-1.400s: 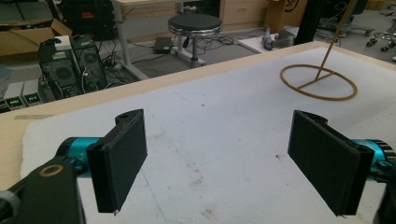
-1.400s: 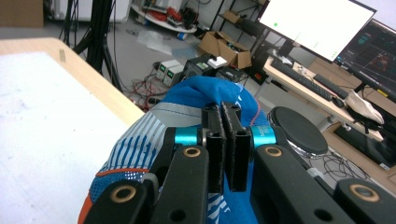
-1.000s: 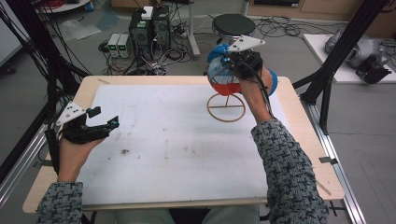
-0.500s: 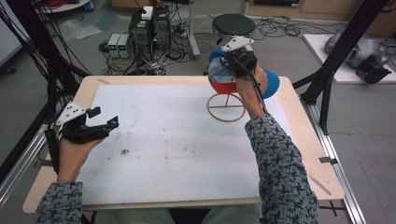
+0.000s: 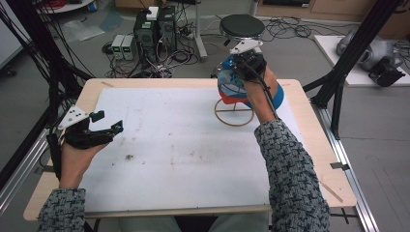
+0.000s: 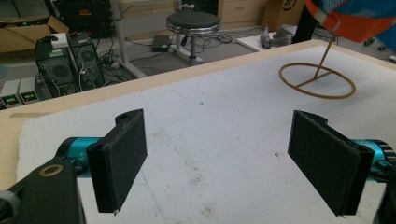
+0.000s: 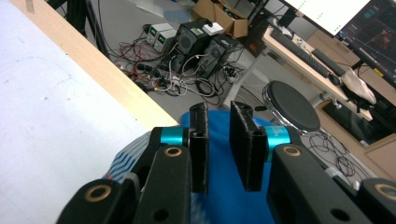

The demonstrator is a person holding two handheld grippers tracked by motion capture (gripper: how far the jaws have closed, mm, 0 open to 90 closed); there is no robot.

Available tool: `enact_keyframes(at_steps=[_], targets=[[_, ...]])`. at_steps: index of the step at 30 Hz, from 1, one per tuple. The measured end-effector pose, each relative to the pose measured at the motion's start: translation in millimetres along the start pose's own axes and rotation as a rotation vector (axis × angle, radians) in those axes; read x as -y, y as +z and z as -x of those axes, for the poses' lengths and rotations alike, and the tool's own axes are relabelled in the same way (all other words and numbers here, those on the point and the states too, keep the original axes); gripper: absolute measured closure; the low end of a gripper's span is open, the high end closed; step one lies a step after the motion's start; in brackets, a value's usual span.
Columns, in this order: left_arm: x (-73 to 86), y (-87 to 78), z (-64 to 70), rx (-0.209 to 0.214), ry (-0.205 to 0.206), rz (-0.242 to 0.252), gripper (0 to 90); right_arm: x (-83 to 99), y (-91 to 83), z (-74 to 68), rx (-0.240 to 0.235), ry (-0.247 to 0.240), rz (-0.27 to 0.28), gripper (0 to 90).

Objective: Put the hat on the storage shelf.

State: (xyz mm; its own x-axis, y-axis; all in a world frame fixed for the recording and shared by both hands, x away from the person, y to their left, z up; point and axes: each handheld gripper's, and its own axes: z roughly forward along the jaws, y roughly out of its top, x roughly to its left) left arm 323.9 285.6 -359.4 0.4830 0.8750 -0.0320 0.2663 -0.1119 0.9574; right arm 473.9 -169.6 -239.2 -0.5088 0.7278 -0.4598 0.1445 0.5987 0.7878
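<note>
A blue globe [image 5: 231, 90] with an orange band leans on a thin gold stand whose ring base [image 5: 234, 114] rests on the far right of the white mat. My right gripper [image 5: 235, 69] sits on top of the globe. In the right gripper view its jaws [image 7: 219, 145] stand a narrow gap apart, with only the blue globe surface [image 7: 224, 203] showing behind them. My left gripper [image 5: 109, 121] hovers over the mat's left edge, wide open and holding nothing. The left gripper view [image 6: 219, 163] shows the ring base [image 6: 316, 80] and the globe's underside [image 6: 355, 18] far off.
The white mat [image 5: 183, 150] covers most of the wooden table [image 5: 309, 159] and carries a few dark specks. Black frame posts [image 5: 338, 92] rise at both table sides. A round stool [image 5: 241, 24] and computer boxes [image 5: 154, 29] with cables stand on the floor beyond.
My right hand and gripper have shifted slightly farther back over the top of the globe. The left gripper has stayed where it was, open.
</note>
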Motion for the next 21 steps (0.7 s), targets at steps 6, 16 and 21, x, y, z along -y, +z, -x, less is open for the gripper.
enact_keyframes(at_steps=[6, 16, 21], targets=[[0.2, -0.4, -0.3, -0.001, -0.003, 0.001, 19.8, 1.1, -2.8, 3.1, 0.010, 0.019, 0.009, 71.4], [0.3, -0.5, -0.4, -0.003, -0.003, 0.001, 19.8, 9.2, -18.0, 23.3, 0.040, 0.106, 0.052, 57.0], [0.4, -0.7, -0.6, -0.004, -0.005, 0.003, 19.8, 14.9, -30.7, 36.5, 0.066, 0.154, 0.079, 50.0]])
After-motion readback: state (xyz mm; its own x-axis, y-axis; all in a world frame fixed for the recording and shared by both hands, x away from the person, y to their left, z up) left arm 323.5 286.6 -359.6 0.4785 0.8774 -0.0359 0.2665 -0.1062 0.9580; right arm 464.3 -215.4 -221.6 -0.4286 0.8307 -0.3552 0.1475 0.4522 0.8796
